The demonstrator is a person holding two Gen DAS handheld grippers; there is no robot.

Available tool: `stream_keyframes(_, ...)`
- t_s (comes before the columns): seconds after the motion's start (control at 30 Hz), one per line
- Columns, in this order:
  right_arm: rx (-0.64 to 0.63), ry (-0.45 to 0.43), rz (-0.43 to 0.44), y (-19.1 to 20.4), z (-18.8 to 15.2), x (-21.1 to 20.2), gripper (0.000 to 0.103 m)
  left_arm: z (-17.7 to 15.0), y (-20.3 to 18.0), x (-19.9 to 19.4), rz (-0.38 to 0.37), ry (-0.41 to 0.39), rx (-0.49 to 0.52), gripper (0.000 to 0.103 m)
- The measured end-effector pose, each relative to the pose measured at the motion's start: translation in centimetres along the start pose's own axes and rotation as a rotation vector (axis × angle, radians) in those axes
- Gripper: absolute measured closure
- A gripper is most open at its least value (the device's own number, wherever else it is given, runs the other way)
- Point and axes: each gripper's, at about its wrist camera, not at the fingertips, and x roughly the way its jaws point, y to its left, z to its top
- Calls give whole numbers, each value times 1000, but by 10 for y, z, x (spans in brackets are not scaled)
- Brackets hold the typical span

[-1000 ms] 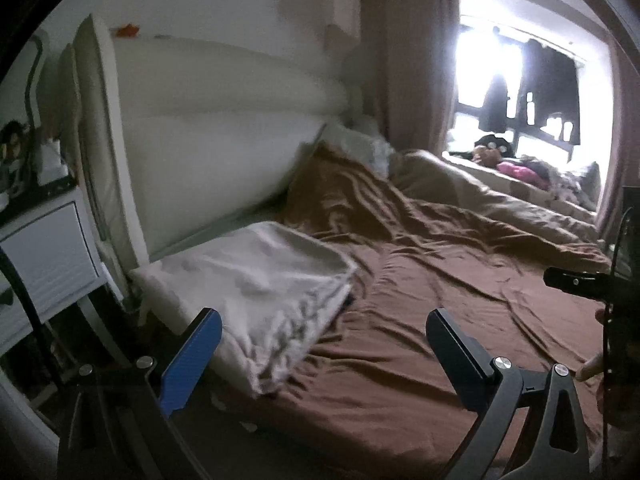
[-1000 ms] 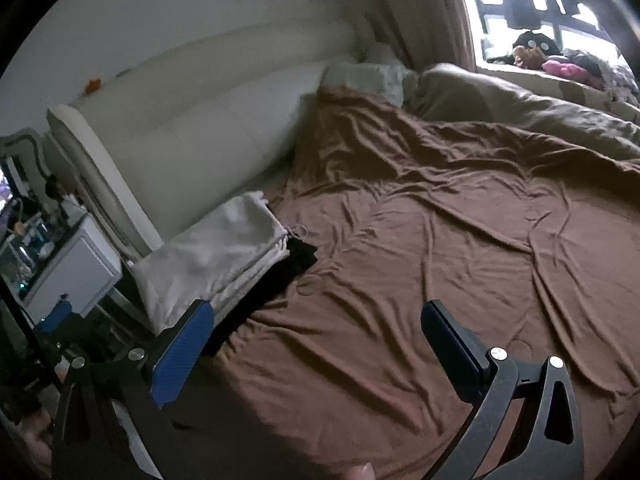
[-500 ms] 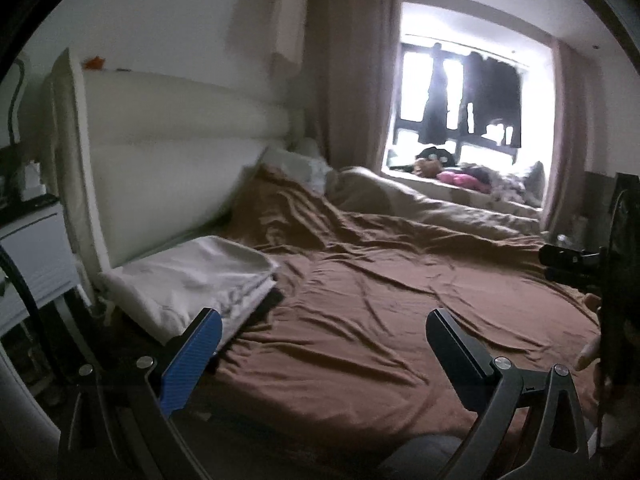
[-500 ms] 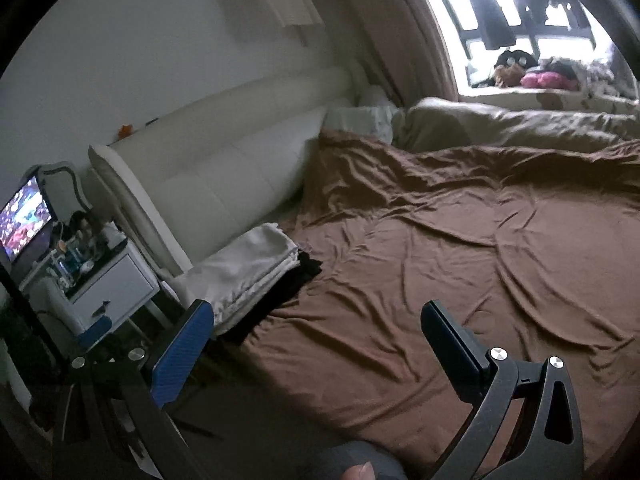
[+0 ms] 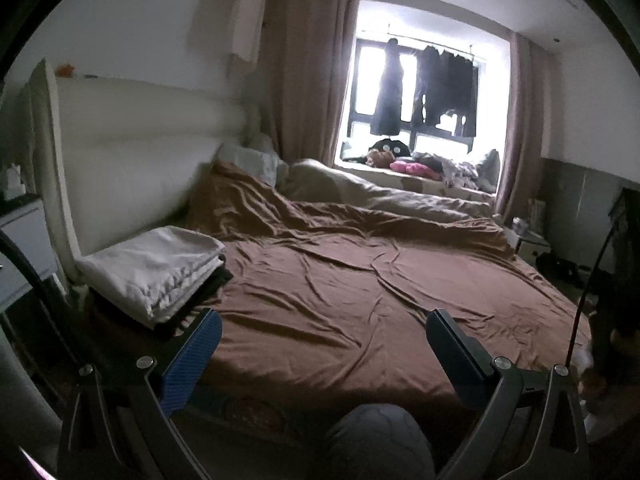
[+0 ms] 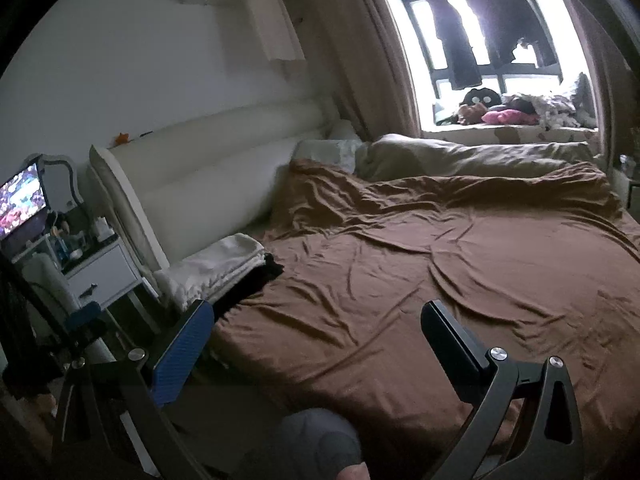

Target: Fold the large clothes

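Observation:
A folded white garment (image 5: pixel 156 268) lies on a folded dark garment (image 5: pixel 208 286) at the near left corner of the bed with the brown sheet (image 5: pixel 360 292). The stack also shows in the right wrist view (image 6: pixel 218 270). My left gripper (image 5: pixel 322 340) is open and empty, held back from the bed's near edge, to the right of the stack. My right gripper (image 6: pixel 316 334) is open and empty, also back from the near edge. Neither touches any cloth.
A white padded headboard (image 5: pixel 132 160) runs along the left. A white nightstand (image 6: pixel 100 276) with small items and a lit screen (image 6: pixel 22 204) stands left of it. A beige duvet (image 5: pixel 380 196) lies at the far side under a window with hanging dark clothes (image 5: pixel 432 88). A knee (image 5: pixel 376 440) shows at the bottom.
Both grippers have pulled back and up away from the bed, so the whole bed and window now show. The folded stack stays in place. Both grippers stay open.

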Motion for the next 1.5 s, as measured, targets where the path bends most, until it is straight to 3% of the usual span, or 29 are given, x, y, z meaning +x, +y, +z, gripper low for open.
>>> stream_keyframes(0.23, 0, -10, -67, 6, -37, -31, 0, -23, -13, -18, -6, -41, 23, 1)
stream_keyframes(0.53, -6, -20, -119, 9, -60, -46, 0, -47, -15, -12, -28, -26, 30, 1)
stream_keyframes(0.7, 9, -9, -119, 9, -58, -39, 0, -47, -10, -11, -52, -26, -6, 1)
stream_keyframes(1.5, 26, 26, -108, 5, -56, -35, 0, -47, -3, -12, -22, -33, -19, 1)
